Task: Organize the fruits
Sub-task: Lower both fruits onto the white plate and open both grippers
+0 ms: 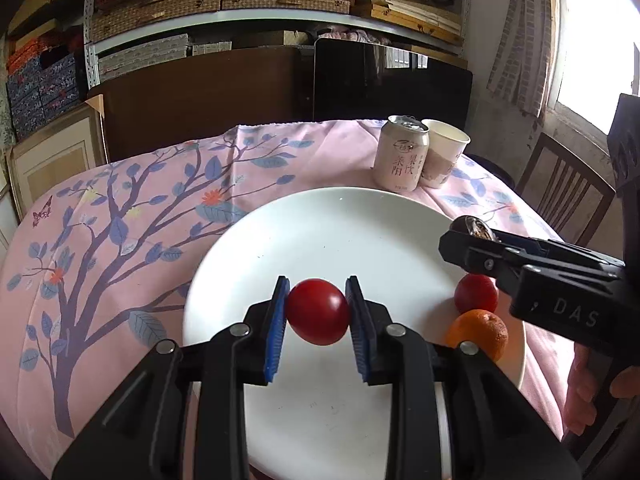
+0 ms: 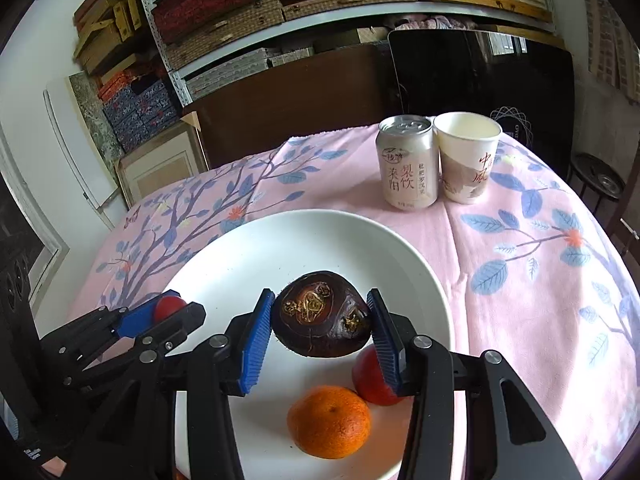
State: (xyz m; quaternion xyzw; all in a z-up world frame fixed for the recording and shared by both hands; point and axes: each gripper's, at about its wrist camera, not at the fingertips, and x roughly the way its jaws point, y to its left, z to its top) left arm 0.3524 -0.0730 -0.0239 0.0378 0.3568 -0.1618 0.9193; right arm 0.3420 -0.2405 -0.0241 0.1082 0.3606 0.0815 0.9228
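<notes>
Tongs around tomato, second tomato half hidden.

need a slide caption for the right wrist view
Right gripper holds a dark water chestnut above a white plate with an orange and red fruit.

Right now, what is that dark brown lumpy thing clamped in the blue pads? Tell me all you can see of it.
The dark fruit is roundish, glossy, deep brown to almost black, with rough tan, corky scars on its facing side. It looks firm and whole. The right gripper holds it, a blue ribbed pad pressed against each side, over the white plate, which it does not appear to touch. Below it on the plate lie an orange and a red fruit.
</notes>
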